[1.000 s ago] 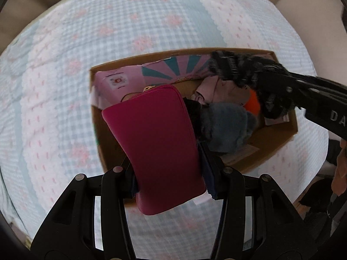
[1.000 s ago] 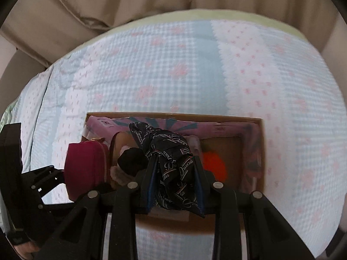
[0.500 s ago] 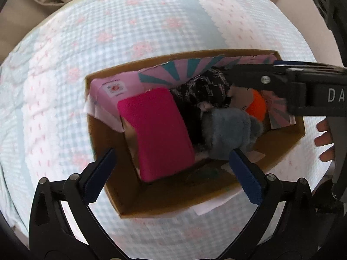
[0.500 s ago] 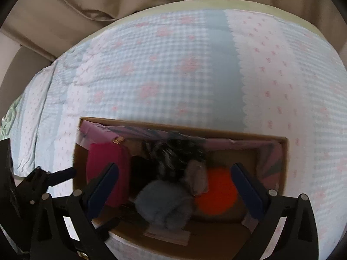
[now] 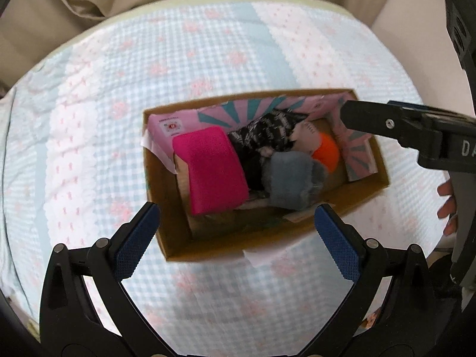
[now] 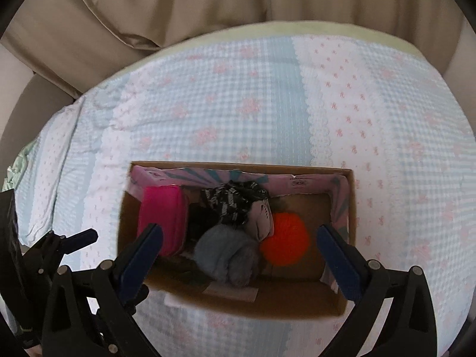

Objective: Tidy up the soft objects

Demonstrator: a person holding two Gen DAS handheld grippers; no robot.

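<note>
A cardboard box point(image 5: 169, 247) point(image 6: 351, 196) sits on a checked bedspread. Inside lie a magenta pouch point(image 5: 211, 169) point(image 6: 163, 217), a black patterned cloth point(image 5: 264, 134) point(image 6: 232, 202), a grey fluffy item point(image 5: 291, 178) point(image 6: 226, 255), an orange ball point(image 5: 327, 151) point(image 6: 285, 238) and a pale plush piece point(image 6: 263, 217). My left gripper point(image 5: 235, 238) is open and empty above the box's near edge. My right gripper point(image 6: 238, 255) is open and empty above the box; it also shows in the left wrist view point(image 5: 401, 125) at the right.
The light blue and pink bedspread point(image 5: 208, 44) point(image 6: 267, 89) covers the bed all around the box. Beige bedding point(image 6: 178, 6) lies along the far side. The person's fingers point(image 5: 447, 205) show at the right edge.
Both grippers opened, letting go of the magenta pouch and the black cloth, which now lie in the box. Both grippers have drawn back and up from the box.
</note>
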